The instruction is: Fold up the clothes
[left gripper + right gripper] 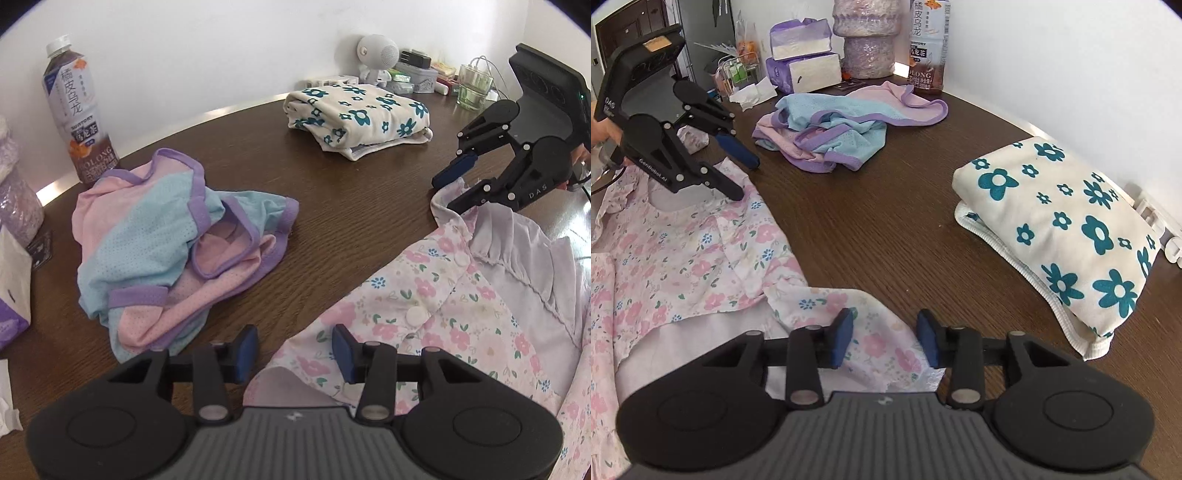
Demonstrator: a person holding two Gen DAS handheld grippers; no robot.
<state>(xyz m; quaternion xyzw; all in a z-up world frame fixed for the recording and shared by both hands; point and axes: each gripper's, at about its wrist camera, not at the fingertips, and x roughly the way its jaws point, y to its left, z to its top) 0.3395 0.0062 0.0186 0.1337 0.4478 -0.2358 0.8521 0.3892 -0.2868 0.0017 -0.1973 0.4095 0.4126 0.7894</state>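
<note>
On the dark tabletop (332, 206), a pink floral garment (454, 295) is lying spread out. Both the left gripper (294, 349) and right gripper (885, 338) are hovering wide apart, seemingly just above its edges, gripping nothing.
</note>
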